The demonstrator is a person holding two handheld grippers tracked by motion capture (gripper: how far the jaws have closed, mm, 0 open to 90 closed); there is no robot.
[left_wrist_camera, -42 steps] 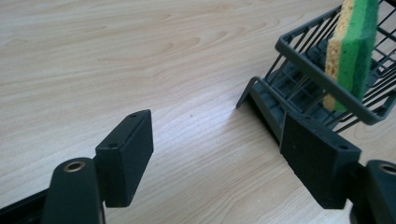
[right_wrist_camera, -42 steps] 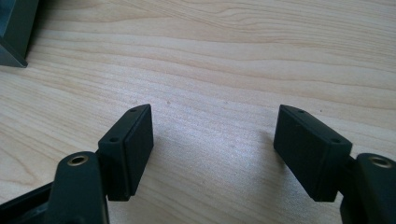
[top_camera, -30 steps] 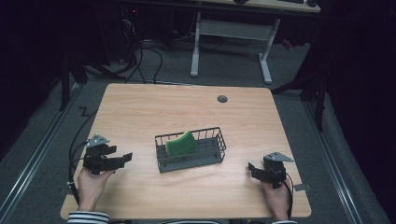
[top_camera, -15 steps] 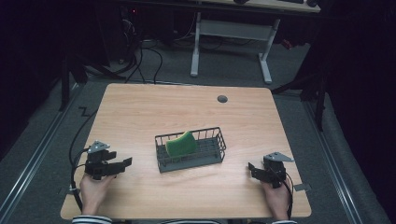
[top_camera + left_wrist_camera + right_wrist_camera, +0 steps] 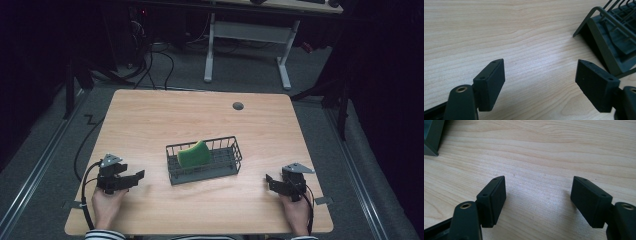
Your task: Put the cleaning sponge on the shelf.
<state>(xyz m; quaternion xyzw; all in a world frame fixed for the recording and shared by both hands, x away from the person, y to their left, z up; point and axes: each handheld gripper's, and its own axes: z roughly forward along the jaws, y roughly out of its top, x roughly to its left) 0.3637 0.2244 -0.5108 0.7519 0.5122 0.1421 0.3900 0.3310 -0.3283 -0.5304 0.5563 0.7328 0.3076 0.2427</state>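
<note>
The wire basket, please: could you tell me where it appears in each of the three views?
High view: wire basket at the table's middle, holding a green sponge.
Left gripper view: its corner at the upper right, beyond the right finger.
Right gripper view: a dark corner at the top left edge, probably the basket.
Shared landmark: the light wood table.

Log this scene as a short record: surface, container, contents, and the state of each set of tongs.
surface: light wooden table
container: dark wire basket, mid-table, between the two hands
contents: green curved sponge, leaning inside the basket's left half
left tongs: open, nothing between them, pointing toward the basket
right tongs: open, nothing between them, low over bare wood
other: small grey round grommet near the far edge
</note>
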